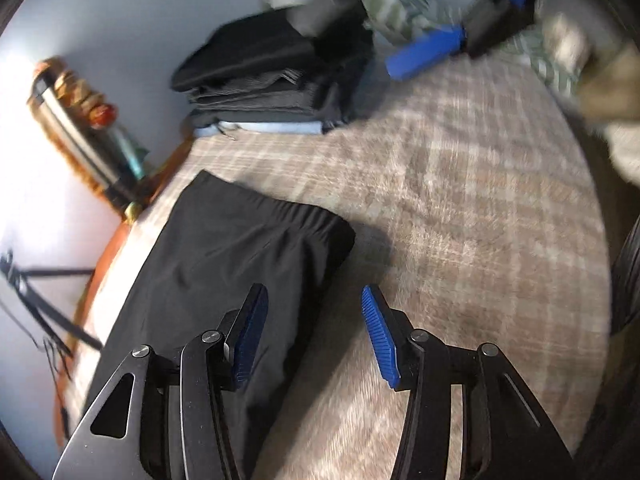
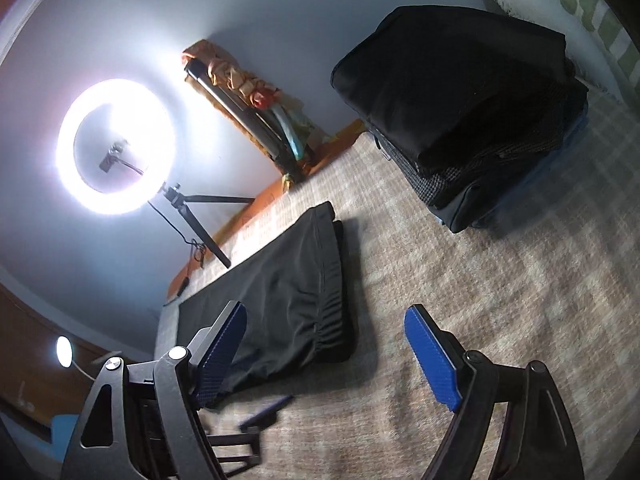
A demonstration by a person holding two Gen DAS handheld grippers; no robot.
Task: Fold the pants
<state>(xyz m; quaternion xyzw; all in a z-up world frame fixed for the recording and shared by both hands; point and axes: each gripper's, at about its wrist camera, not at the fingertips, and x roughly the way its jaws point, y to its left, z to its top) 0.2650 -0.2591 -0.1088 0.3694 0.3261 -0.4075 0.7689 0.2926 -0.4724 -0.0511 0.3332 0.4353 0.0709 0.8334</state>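
Note:
Black pants (image 1: 224, 264) lie folded into a long strip on the plaid bedspread (image 1: 460, 208), elastic waistband toward the far end. My left gripper (image 1: 314, 332) is open and empty, above the strip's near right edge. The right gripper (image 1: 464, 36) shows blurred at the top of the left wrist view, open, in the air. In the right wrist view the pants (image 2: 280, 292) lie ahead and left of my open, empty right gripper (image 2: 328, 356), and the left gripper's tip (image 2: 264, 412) shows blurred below.
A stack of folded dark clothes (image 1: 272, 80) sits at the far end of the bed, also in the right wrist view (image 2: 472, 112). A lit ring light on a tripod (image 2: 116, 148) stands by the wall. A green patterned pillow (image 1: 392, 4) lies behind.

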